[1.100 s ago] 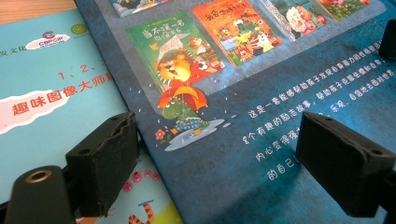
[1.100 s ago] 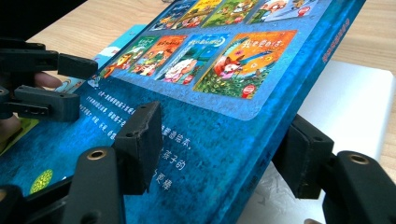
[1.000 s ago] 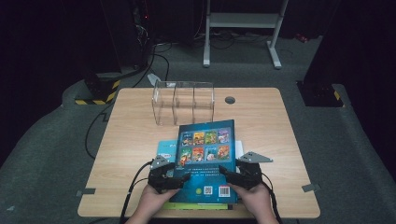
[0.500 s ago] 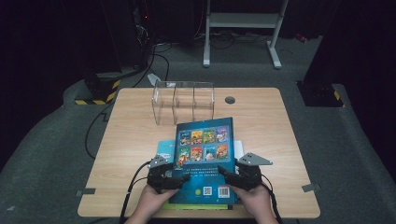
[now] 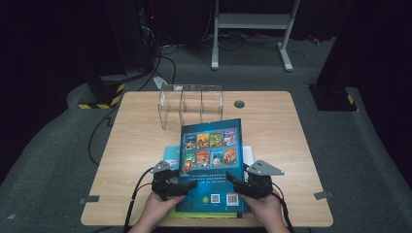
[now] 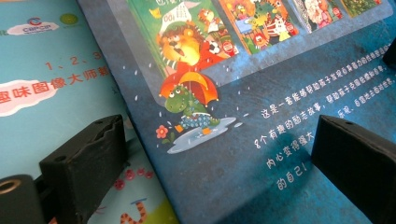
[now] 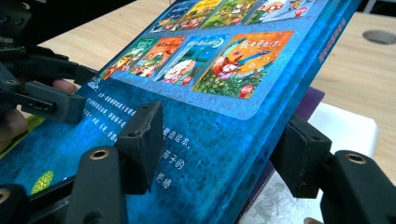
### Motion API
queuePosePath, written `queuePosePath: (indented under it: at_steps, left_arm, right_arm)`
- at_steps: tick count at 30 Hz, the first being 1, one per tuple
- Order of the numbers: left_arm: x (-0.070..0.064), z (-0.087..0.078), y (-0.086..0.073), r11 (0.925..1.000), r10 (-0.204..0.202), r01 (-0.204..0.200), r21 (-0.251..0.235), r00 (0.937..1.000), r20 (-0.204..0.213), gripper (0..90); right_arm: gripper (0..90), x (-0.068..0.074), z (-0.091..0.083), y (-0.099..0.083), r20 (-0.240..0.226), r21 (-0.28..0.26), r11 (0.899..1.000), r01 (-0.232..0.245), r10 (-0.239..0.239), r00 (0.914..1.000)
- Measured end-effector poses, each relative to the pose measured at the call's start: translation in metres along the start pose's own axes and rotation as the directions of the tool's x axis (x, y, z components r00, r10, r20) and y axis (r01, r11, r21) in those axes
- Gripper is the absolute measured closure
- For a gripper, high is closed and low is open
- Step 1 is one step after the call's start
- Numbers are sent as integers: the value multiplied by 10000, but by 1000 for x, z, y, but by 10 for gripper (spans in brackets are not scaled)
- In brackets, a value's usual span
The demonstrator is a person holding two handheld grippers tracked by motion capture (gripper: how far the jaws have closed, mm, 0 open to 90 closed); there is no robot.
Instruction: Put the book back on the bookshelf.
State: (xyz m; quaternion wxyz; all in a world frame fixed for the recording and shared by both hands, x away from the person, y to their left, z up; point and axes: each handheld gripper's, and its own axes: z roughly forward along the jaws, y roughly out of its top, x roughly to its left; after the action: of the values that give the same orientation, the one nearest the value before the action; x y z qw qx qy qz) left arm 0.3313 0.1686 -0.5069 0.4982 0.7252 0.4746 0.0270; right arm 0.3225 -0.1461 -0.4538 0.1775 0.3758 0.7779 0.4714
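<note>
jaws of both grippers around the blue book's [image 5: 212, 160] side edges

The high view looks forward and down over the whole wooden table [image 5: 136, 145] from afar. The 2 gripper views sit very close, looking along their jaws; all 3 views share the blue picture book [image 5: 212, 160] [image 6: 261, 121] [image 7: 210, 107].
</note>
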Motion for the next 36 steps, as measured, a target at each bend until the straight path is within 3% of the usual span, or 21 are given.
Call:
queuePosePath:
  at_steps: [3, 12, 16, 19, 22, 23, 26, 29, 30, 32, 33, 36]
  left_arm:
    - [-4, -1, 0, 9996, 166, -160, -212, 9994, 300, 67]
    - [-9, -7, 3, 9982, 463, -460, -375, 9989, 91, 75]
    - [-12, -12, 5, 9946, 713, -725, -741, 9973, -178, 115]
    - [-17, -18, 7, 9871, 1099, -1160, -1102, 9921, -599, 138]
    - [-21, -21, 7, 9825, 1221, -1319, -1312, 9893, -800, 163]
    - [-23, -23, 8, 9768, 1367, -1509, -1519, 9855, -1000, 170]
    - [-25, -26, 8, 9717, 1379, -1559, -1772, 9843, -1098, 206]
    - [-30, -32, 8, 9576, 1568, -1840, -2215, 9784, -1346, 237]
    - [-30, -32, 8, 9576, 1568, -1840, -2215, 9784, -1346, 243]
    - [-32, -35, 8, 9500, 1634, -1955, -2434, 9757, -1458, 256]
    - [-34, -37, 8, 9420, 1733, -2104, -2616, 9721, -1579, 279]
    - [-36, -40, 8, 9314, 1749, -2180, -2914, 9703, -1671, 302]
  right_arm:
    - [412, 1, -3, 2, -18, -219, 9997, 110, -110, 9999]
    - [412, 4, -7, 4, -29, -509, 9984, 260, -262, 9997]
    - [411, 8, -10, 6, 68, -752, 9962, 440, -436, 9990]
    - [412, 9, -12, 8, 188, -890, 9944, 566, -551, 9983]
    - [415, 11, -14, 10, 258, -995, 9930, 640, -617, 9978]
    - [419, 12, -15, 11, 300, -1048, 9920, 698, -670, 9973]
    - [437, 15, -19, 13, 441, -1297, 9886, 763, -712, 9965]
    - [452, 18, -23, 15, 568, -1493, 9848, 890, -813, 9951]
    - [452, 18, -23, 15, 568, -1493, 9848, 890, -813, 9951]
    - [460, 20, -27, 17, 696, -1666, 9806, 1030, -925, 9933]
    - [467, 22, -29, 18, 794, -1749, 9786, 1086, -959, 9922]
    - [479, 24, -32, 20, 904, -1965, 9732, 1195, -1034, 9905]
